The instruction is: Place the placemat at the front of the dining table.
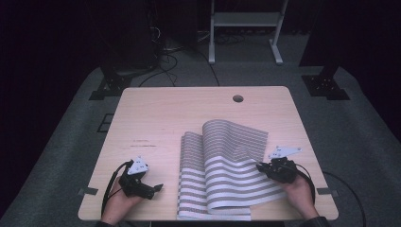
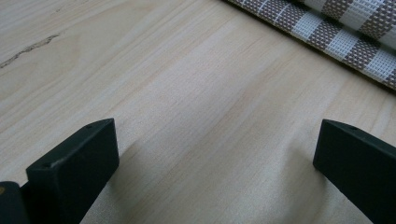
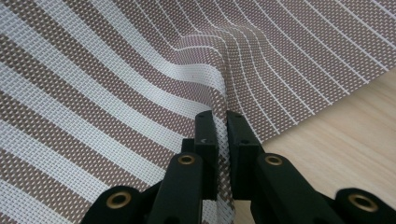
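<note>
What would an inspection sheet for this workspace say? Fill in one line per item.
Surface: pale wooden table with a round hole near its far edge.
Job's things: striped woven mat, partly folded, its right edge lifted.
Clutter: nothing seen.
Grippers: left hand-held gripper open over bare wood beside the mat; right hand-held gripper shut on the mat's edge.
Cables: one trails from each gripper; more lie on the floor behind.
Surroundings: grey carpet, white frame, dark background.

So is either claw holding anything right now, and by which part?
The right claw is shut on the striped mat, pinching its right edge and lifting it. The left claw is open over the bare table, holding nothing.
</note>
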